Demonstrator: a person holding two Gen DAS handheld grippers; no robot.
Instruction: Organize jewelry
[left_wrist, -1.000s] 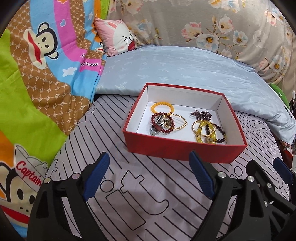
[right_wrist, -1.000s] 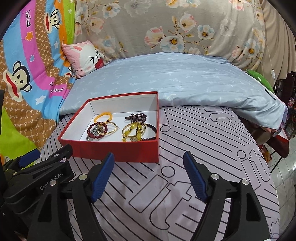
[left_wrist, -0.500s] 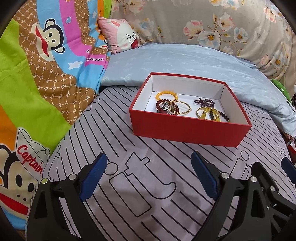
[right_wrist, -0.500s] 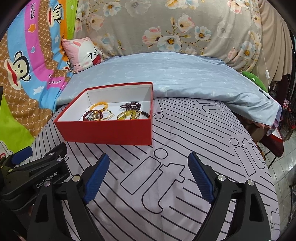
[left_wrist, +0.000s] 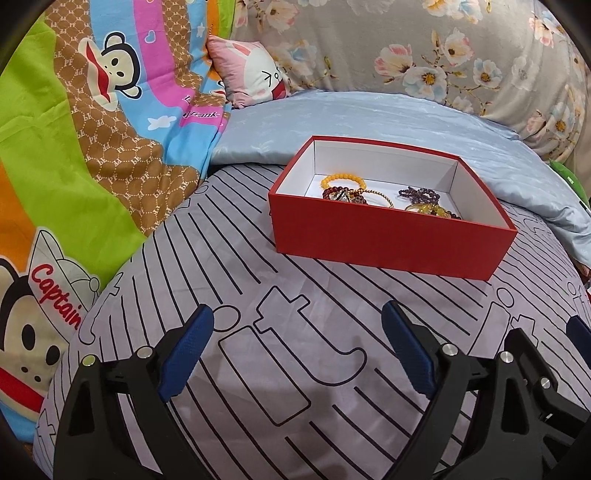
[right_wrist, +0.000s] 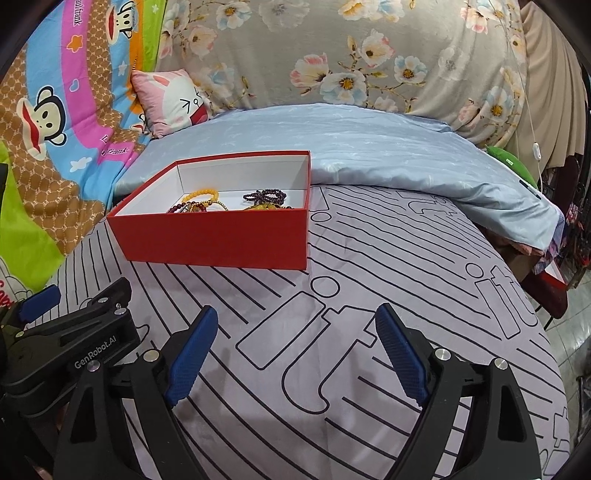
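A red box (left_wrist: 388, 236) with a white inside sits on the striped grey bedspread; it also shows in the right wrist view (right_wrist: 214, 236). Inside lie several bead bracelets: a yellow one (left_wrist: 343, 180), a dark red one (left_wrist: 334, 192) and a purple one (left_wrist: 419, 192); the near wall hides the rest. My left gripper (left_wrist: 297, 347) is open and empty, low over the bedspread in front of the box. My right gripper (right_wrist: 295, 349) is open and empty, in front of the box and to its right. The left gripper also shows at the left of the right wrist view (right_wrist: 74, 332).
A light blue quilt (right_wrist: 369, 147) lies folded behind the box. A pink rabbit pillow (left_wrist: 251, 74) and a monkey-print blanket (left_wrist: 92, 129) lie at the back left. The bed's edge drops off at the right (right_wrist: 546, 295).
Both grippers have drawn back and lower, away from the box. The box now looks farther off and its near wall hides more of the jewelry. Both stay open.
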